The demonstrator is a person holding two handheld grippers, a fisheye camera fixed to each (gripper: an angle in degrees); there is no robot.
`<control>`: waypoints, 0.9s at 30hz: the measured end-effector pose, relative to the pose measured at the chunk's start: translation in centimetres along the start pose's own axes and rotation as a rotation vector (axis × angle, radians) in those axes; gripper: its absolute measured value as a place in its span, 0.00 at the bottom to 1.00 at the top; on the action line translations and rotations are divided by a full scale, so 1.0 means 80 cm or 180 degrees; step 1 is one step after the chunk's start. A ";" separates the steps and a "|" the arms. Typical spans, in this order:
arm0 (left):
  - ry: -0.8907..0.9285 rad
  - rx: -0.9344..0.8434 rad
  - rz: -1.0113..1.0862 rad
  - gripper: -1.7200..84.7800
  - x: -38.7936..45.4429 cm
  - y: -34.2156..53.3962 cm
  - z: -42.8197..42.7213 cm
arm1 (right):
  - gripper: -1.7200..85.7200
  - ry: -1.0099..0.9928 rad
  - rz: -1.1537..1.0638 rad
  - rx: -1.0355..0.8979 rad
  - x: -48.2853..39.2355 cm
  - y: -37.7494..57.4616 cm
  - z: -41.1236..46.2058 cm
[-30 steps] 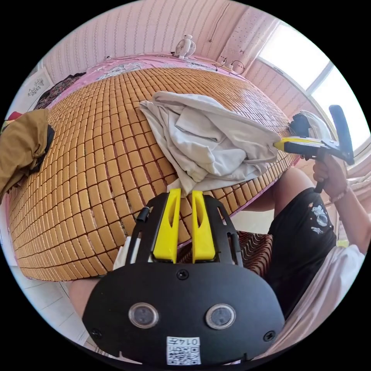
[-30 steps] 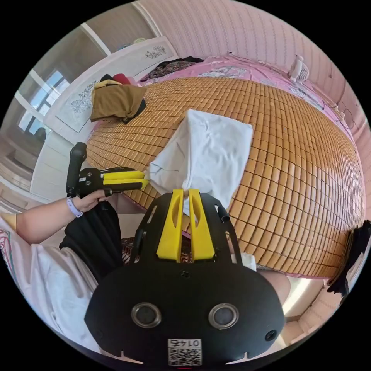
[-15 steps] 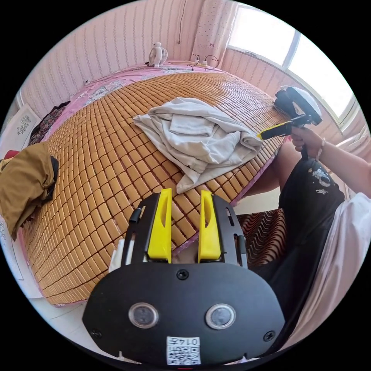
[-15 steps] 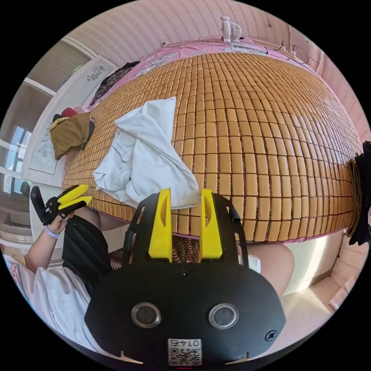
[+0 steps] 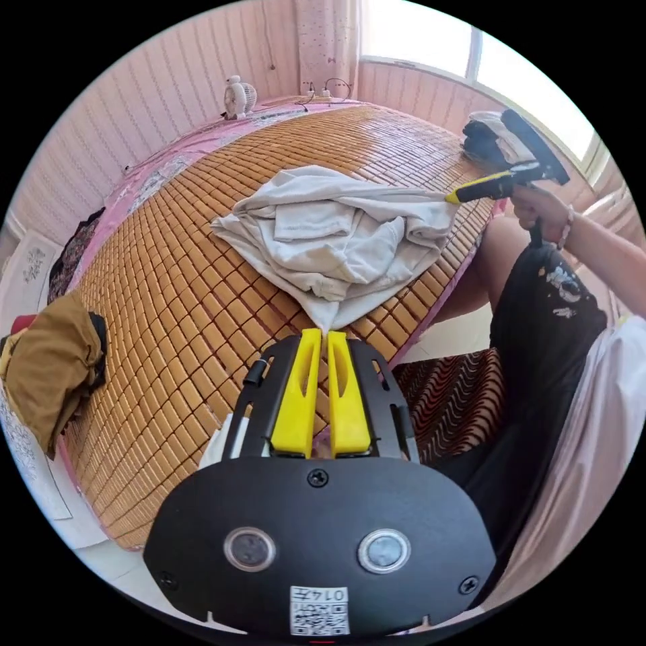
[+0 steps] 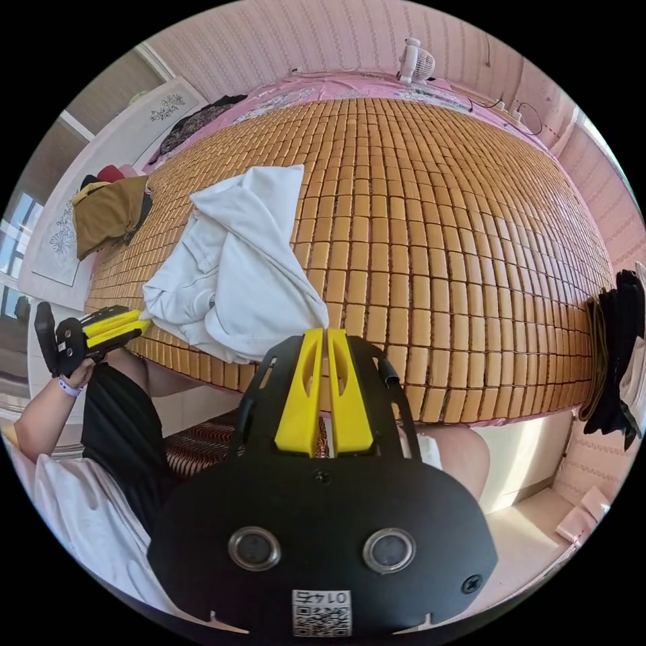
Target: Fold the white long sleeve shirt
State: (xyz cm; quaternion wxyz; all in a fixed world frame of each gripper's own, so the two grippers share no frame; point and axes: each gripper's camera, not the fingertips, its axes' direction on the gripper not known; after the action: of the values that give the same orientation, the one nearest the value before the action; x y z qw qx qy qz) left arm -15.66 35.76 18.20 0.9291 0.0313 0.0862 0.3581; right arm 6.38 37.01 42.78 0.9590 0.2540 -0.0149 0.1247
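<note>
Shirt (image 5: 336, 235), white and rumpled, lies bunched on the mat (image 5: 182, 289) of small wooden tiles near the bed's front edge. In the left gripper view the left gripper (image 5: 321, 331) has its yellow jaws closed on a corner of the cloth at 6 o'clock of the heap, and the right gripper (image 5: 449, 197), held in a hand (image 5: 546, 212), pinches another corner at about 2 o'clock. In the right gripper view the right gripper (image 6: 325, 330) is clamped on a point of the shirt (image 6: 229, 269), with the left gripper (image 6: 142, 322) at 9 o'clock, jaws together at the cloth's far corner. A brown garment (image 5: 50, 363) sits at the mat's edge, well apart from the shirt. A small fan (image 5: 237, 98) stands by the far wall.
</note>
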 end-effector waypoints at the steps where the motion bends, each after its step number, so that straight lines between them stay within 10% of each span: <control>1: 0.0278 0.0092 -0.0329 0.01 -0.014 0.007 -0.021 | 0.02 -0.0139 0.0064 0.0119 0.009 0.012 -0.018; 7: 0.1055 0.0979 -0.1080 0.01 -0.070 0.051 -0.150 | 0.02 -0.1019 0.0293 0.0807 0.060 0.066 -0.130; 27: -0.0166 0.3636 -0.1076 0.01 -0.058 0.210 -0.600 | 0.02 -0.1275 -0.0904 0.2988 -0.006 0.162 -0.537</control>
State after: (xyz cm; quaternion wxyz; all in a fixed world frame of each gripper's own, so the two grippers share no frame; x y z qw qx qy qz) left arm -38.90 44.90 -26.32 0.8111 0.5208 0.2462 0.1012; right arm 1.22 68.88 11.56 0.7279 0.6744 -0.1059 -0.0642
